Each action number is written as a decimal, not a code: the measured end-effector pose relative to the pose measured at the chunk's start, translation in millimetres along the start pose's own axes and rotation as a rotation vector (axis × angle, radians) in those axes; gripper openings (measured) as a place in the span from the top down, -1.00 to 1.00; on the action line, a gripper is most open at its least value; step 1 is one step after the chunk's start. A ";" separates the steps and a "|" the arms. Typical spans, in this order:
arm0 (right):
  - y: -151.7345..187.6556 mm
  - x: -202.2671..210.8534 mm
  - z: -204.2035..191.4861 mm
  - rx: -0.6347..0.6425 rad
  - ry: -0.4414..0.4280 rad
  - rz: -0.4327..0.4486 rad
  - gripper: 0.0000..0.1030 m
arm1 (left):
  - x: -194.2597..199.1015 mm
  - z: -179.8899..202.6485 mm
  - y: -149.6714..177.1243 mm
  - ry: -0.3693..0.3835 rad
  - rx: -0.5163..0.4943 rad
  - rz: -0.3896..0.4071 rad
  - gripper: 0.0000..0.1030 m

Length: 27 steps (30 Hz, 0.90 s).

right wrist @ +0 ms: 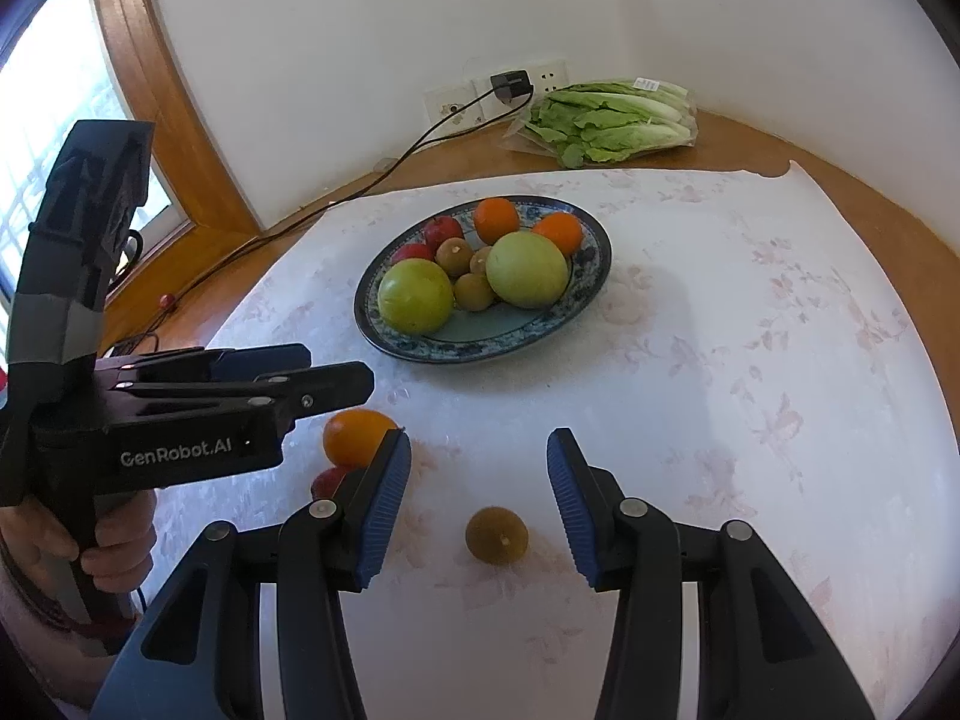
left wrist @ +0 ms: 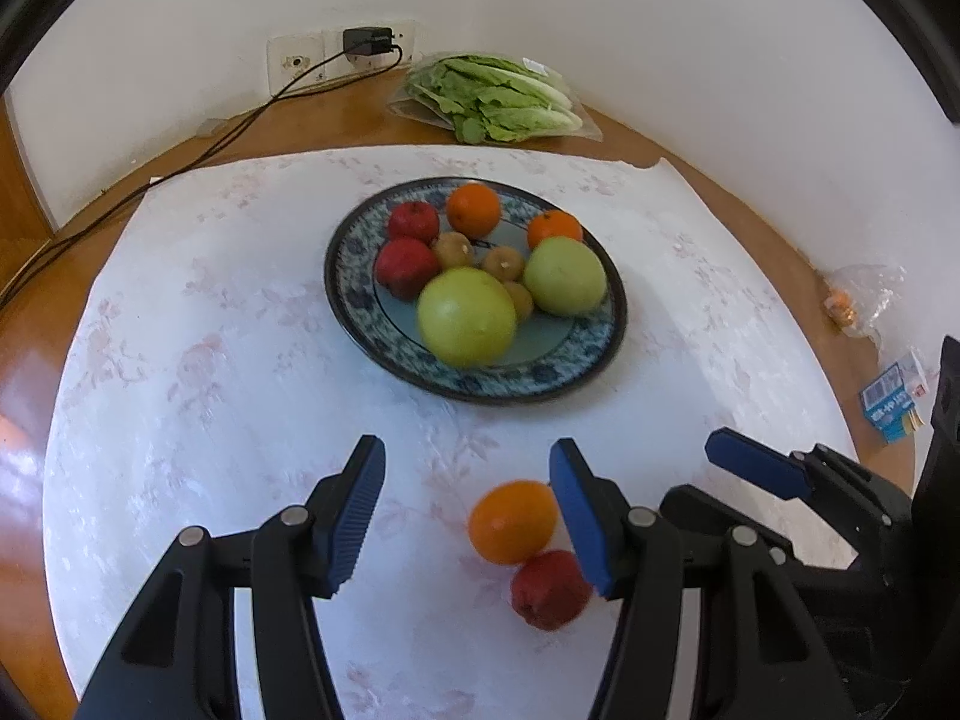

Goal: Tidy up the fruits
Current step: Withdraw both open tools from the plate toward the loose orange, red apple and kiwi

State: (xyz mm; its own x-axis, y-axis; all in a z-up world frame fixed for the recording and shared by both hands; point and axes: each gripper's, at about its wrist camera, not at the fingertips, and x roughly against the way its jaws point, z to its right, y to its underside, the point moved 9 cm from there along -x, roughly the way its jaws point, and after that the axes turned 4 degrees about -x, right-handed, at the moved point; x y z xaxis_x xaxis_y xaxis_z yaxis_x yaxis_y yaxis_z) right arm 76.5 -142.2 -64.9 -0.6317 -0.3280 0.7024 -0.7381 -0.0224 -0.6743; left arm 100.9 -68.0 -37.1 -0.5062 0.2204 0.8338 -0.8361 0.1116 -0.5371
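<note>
A blue patterned plate [left wrist: 591, 354] [right wrist: 591, 240] on the white cloth holds two green apples [left wrist: 467, 317], red fruits, oranges and kiwis. My left gripper [left wrist: 468, 513] is open above the cloth; a loose orange [left wrist: 510, 521] and a red fruit [left wrist: 549, 588] lie just inside its right finger. My right gripper [right wrist: 479, 498] is open around a loose kiwi [right wrist: 497, 535] on the cloth. The right wrist view shows the left gripper [right wrist: 336, 381] from the side, over the orange [right wrist: 354, 435].
A bag of lettuce [left wrist: 498, 97] lies at the back by the wall. A black cable [left wrist: 198, 162] runs from a wall charger [left wrist: 367, 42] across the wooden table. A plastic bag [left wrist: 864, 300] and a small carton [left wrist: 897, 402] lie at the right edge.
</note>
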 end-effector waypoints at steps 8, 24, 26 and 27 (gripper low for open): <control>10.6 4.5 3.7 -0.005 0.017 -0.005 0.05 | 0.7 6.0 8.5 0.007 -0.008 -0.008 -0.17; 28.0 0.9 3.5 0.018 0.039 -0.004 0.05 | -7.0 13.4 21.6 -0.004 -0.016 -0.022 -0.17; 30.1 -0.1 2.7 0.020 0.036 -0.008 0.05 | -8.5 14.4 22.0 -0.008 -0.018 -0.021 -0.17; 31.2 -0.7 2.2 0.021 0.033 -0.010 0.05 | -9.4 14.9 22.7 -0.012 -0.020 -0.021 -0.17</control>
State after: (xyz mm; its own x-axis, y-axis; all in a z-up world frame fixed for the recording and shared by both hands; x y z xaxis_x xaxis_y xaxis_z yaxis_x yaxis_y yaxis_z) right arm 54.4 -144.7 -86.9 -0.6324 -0.2961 0.7158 -0.7392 -0.0454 -0.6719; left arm 83.5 -82.0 -55.3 -0.4910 0.2066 0.8463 -0.8422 0.1358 -0.5218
